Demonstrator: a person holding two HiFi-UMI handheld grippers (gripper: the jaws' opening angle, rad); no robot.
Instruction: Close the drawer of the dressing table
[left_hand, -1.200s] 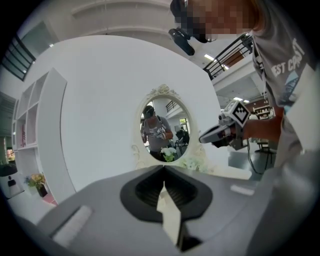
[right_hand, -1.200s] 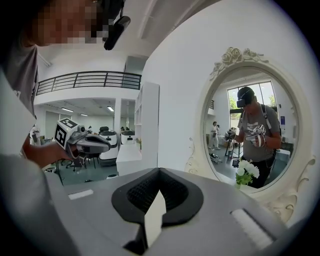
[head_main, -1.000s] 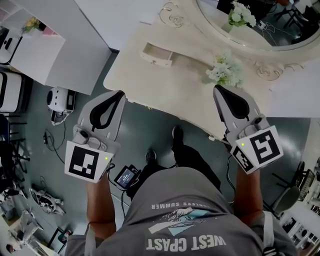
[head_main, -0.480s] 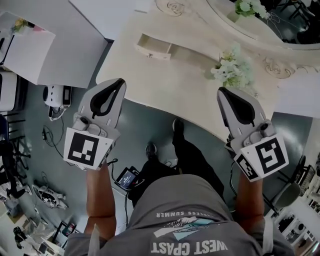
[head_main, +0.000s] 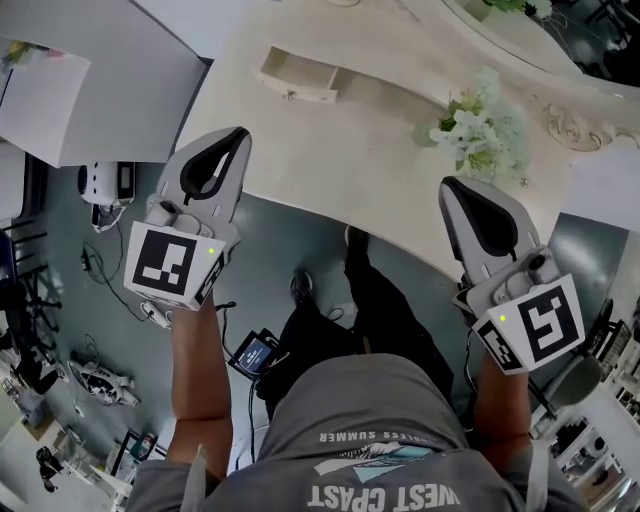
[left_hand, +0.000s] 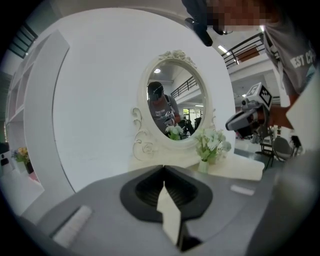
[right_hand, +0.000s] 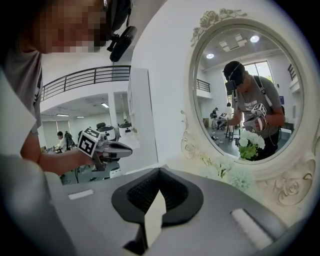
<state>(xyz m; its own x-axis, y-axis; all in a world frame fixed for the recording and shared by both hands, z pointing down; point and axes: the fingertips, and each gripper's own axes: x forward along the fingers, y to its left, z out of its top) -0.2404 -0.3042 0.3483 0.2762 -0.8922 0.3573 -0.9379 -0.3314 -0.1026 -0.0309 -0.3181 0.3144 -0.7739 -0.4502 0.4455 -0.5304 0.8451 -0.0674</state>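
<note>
Since a second ago both hands have come down, and the left gripper (head_main: 238, 133) has crept a little nearer the table's near-left edge. Its tip now lies over that edge in the head view. Its tongs are pressed together with nothing between them.

Beyond it to the far right sits the drawer (head_main: 296, 76), still pulled out from its little cabinet on the far-left part of the tabletop. It is well apart from both grippers. I'd judge this the approach only, with the push on the drawer front yet to come. The drawer is a shallow cream box with a small dark knob (head_main: 289, 96) on its front.

The dressing table (head_main: 330, 160) is matt cream with a sweeping curved front edge. Right of centre stands a bunch of white and pale green flowers (head_main: 478, 122), soft and frilly.

The right gripper (head_main: 449, 186) hangs near the flowers, its tongs also pressed together and empty. Both are smooth grey shells with black ribbed pads.

At the far right is the oval mirror (right_hand: 245, 95), framed in carved roses and scrolls.
</note>
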